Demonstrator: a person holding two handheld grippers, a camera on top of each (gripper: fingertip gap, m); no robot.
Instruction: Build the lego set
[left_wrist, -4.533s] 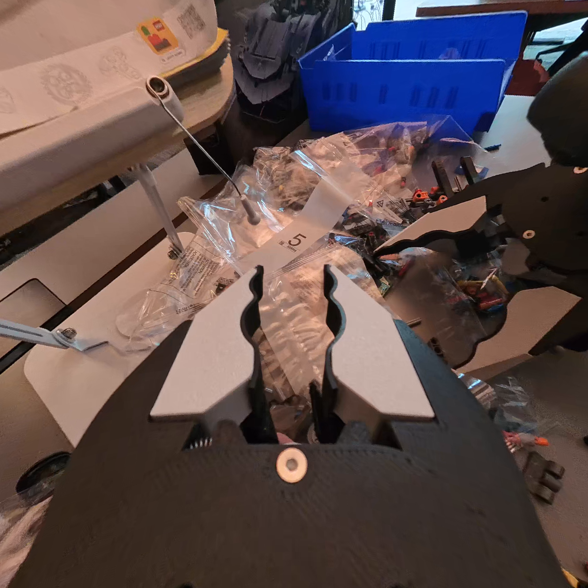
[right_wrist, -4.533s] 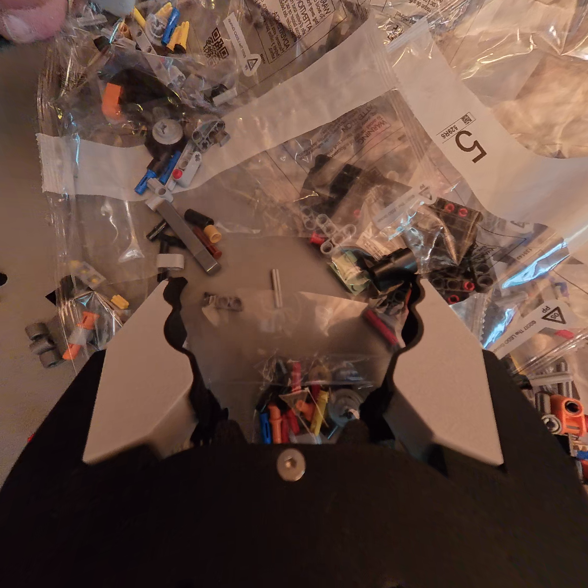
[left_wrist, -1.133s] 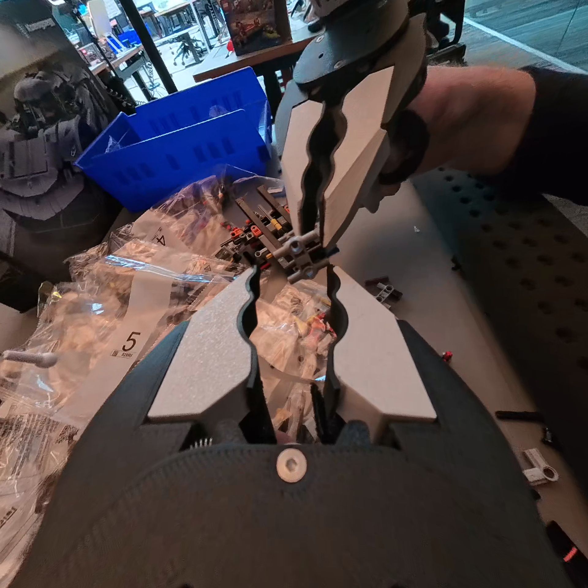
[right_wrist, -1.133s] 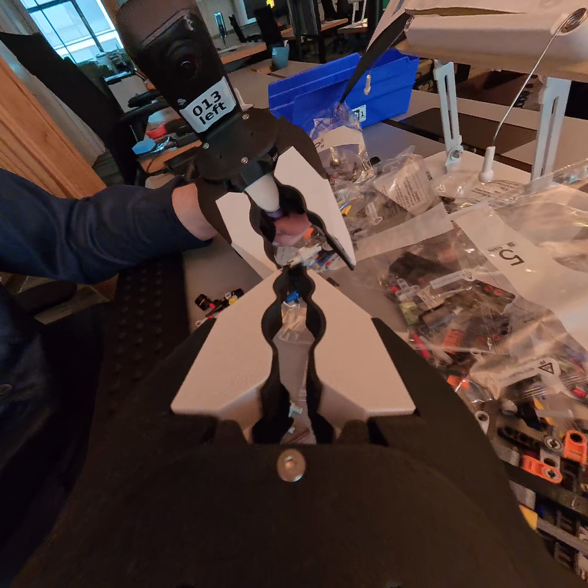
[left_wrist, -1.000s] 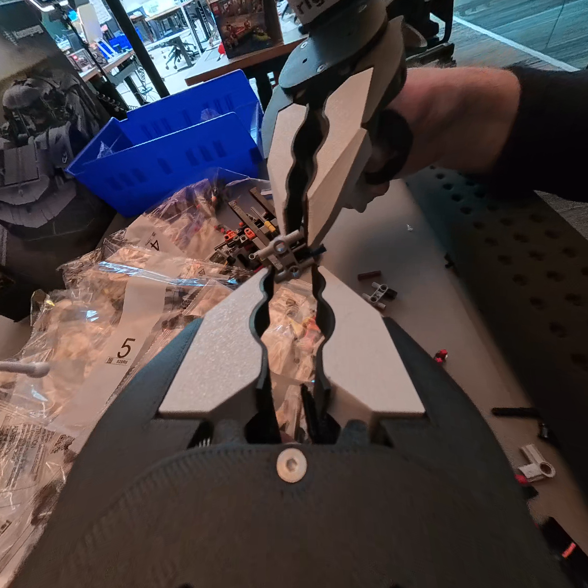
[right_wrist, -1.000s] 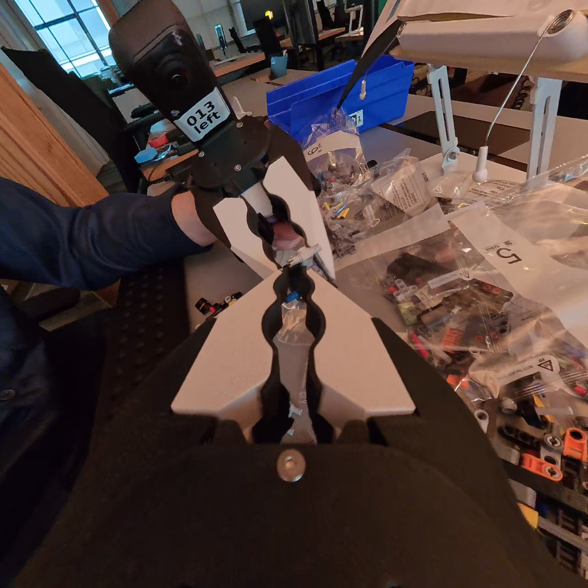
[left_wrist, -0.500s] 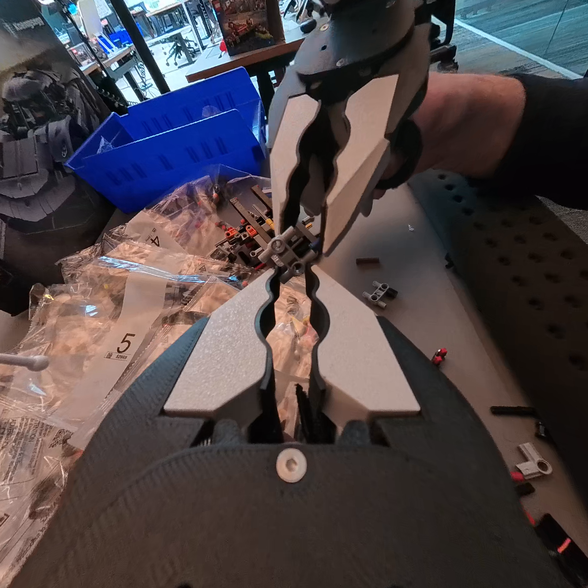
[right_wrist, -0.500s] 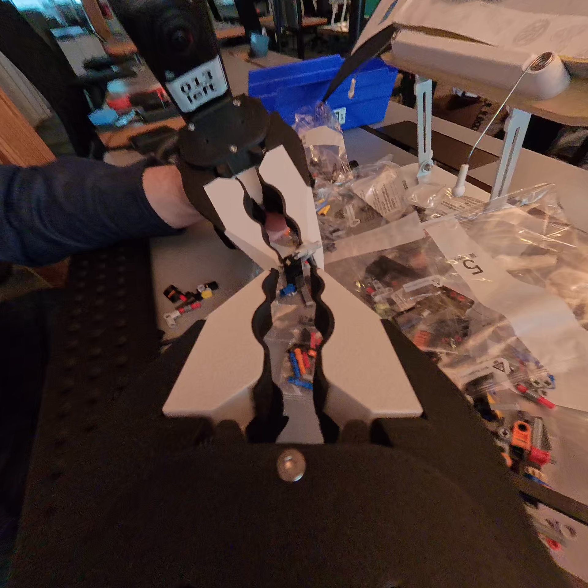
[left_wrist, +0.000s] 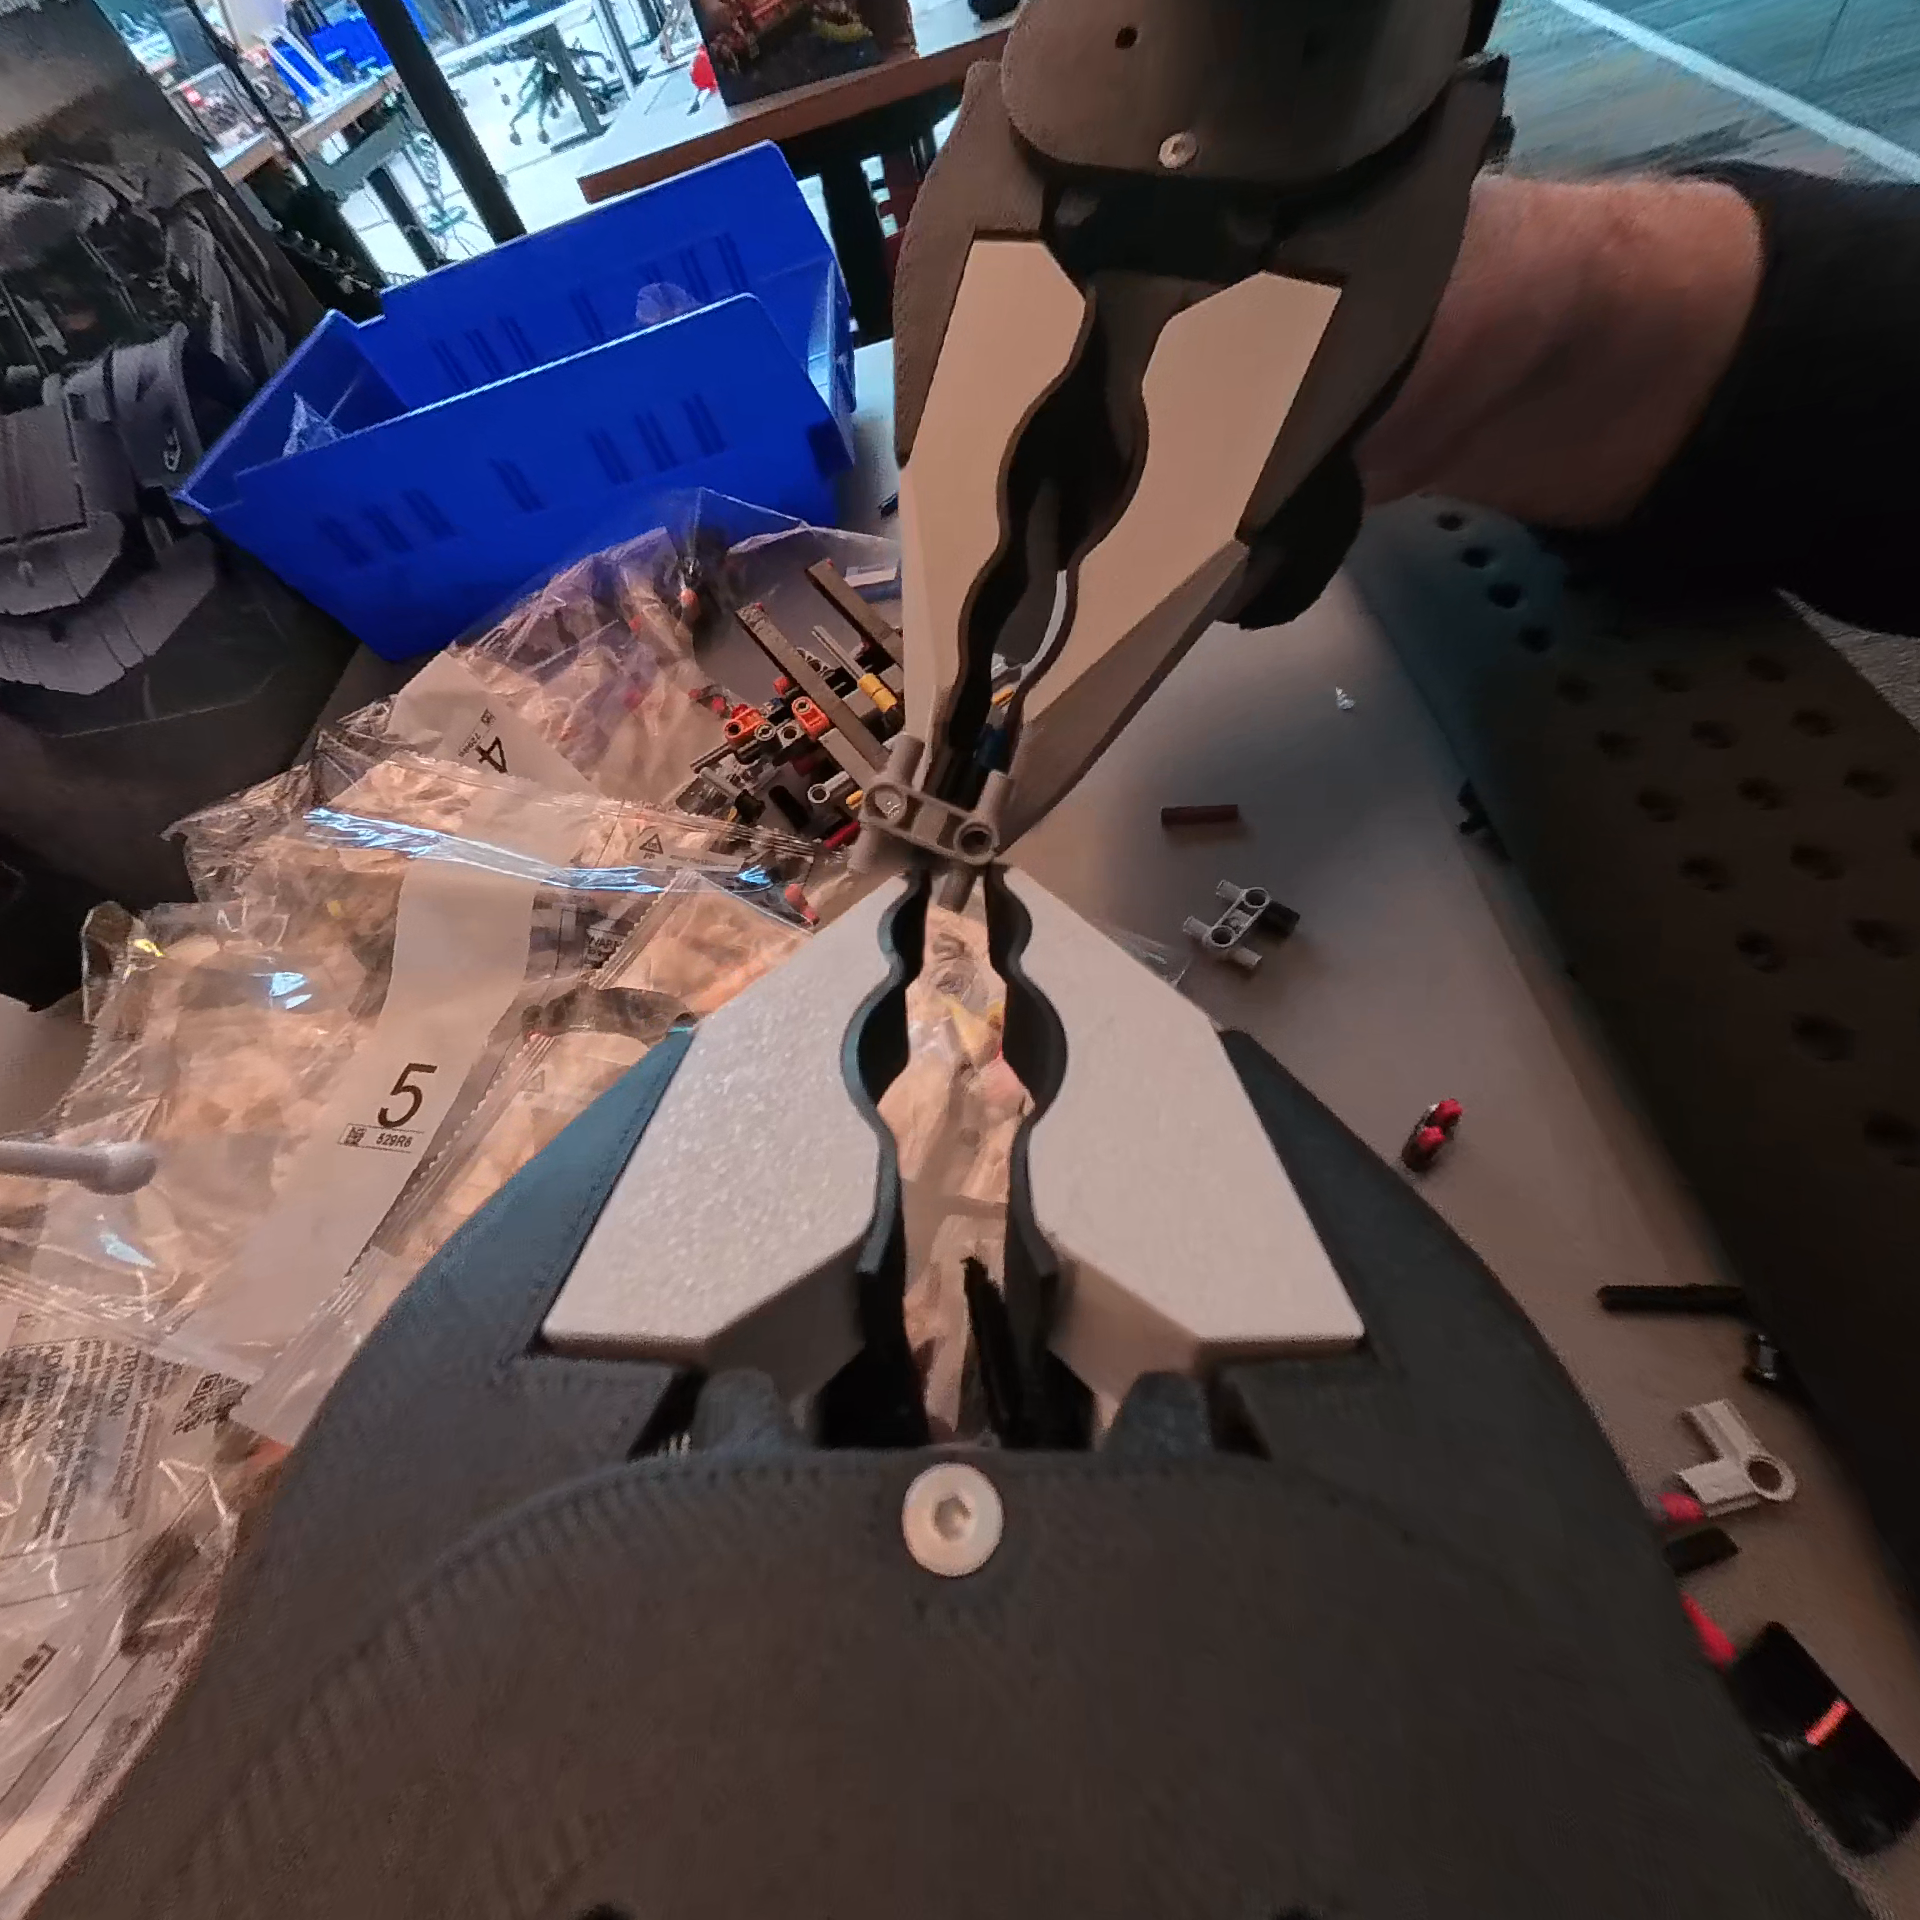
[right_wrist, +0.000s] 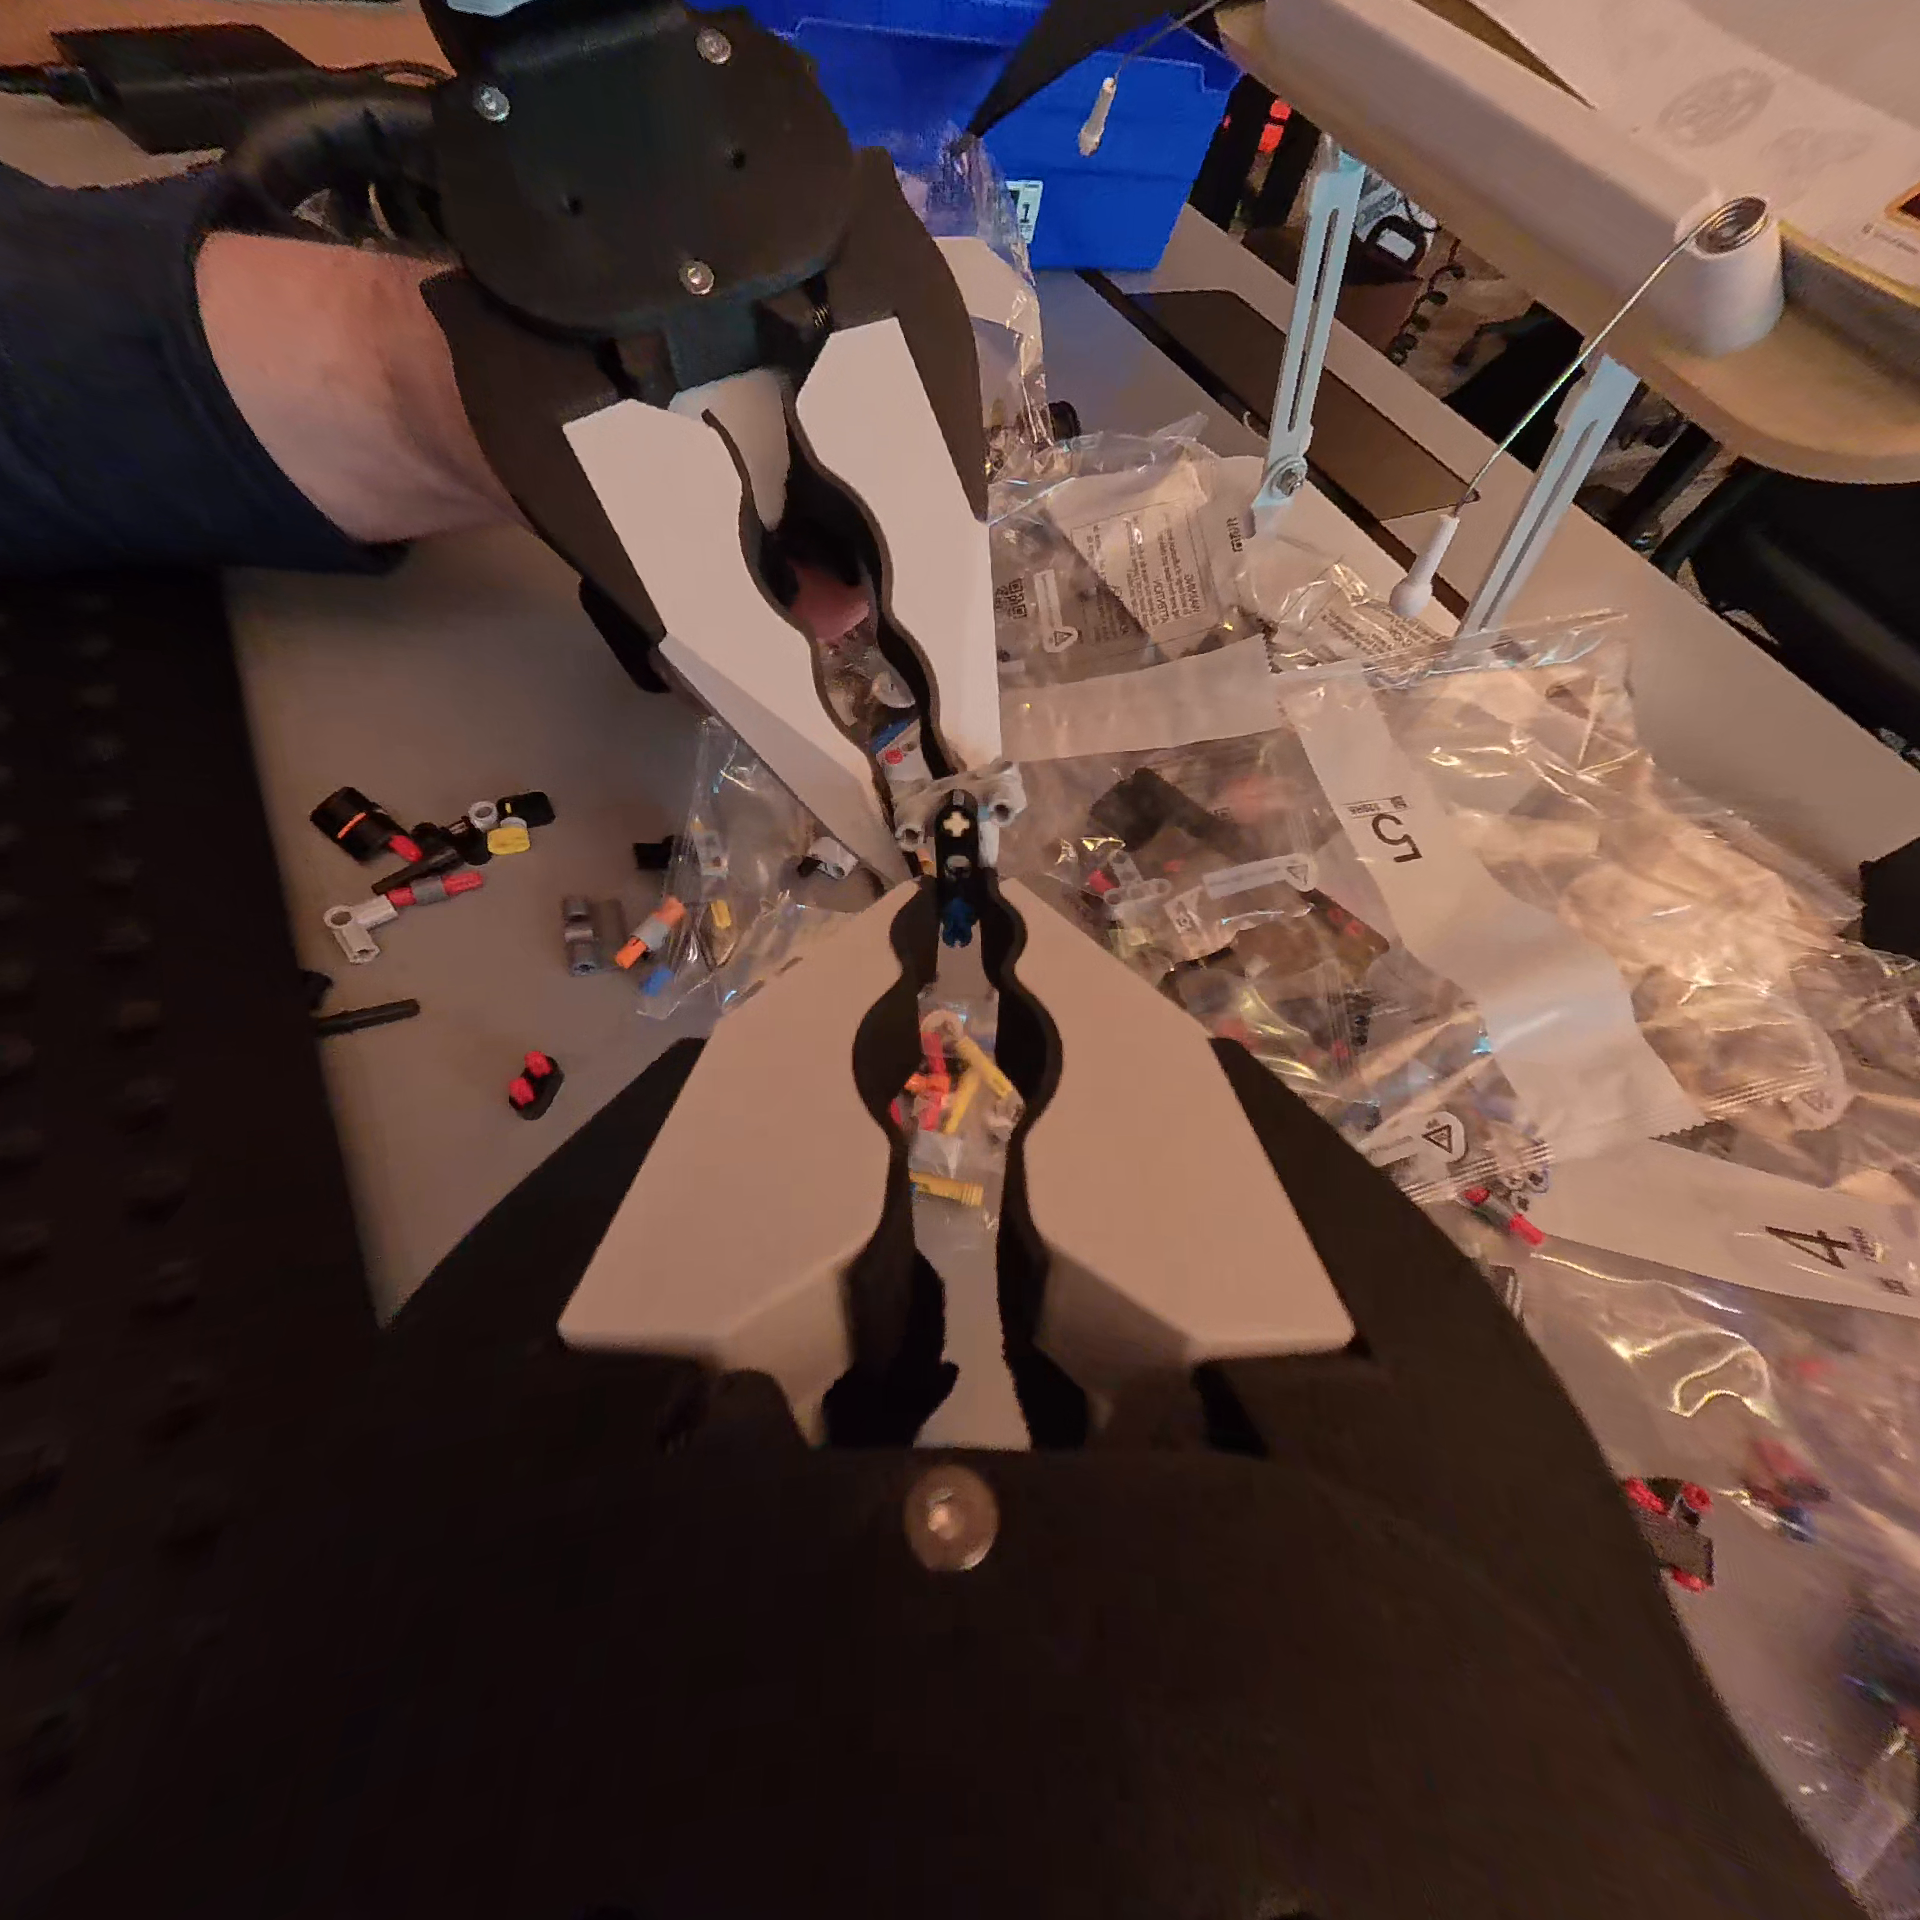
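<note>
Lego piece between opposed grippers (tip-to-tip)

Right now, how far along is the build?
Early. Done: a partial frame lies on the table. In hand: left tongs grip a grey connector, and right tongs grip a black beam, the two meeting tip to tip. Left: bags still hold parts, loose pieces unused.
</note>
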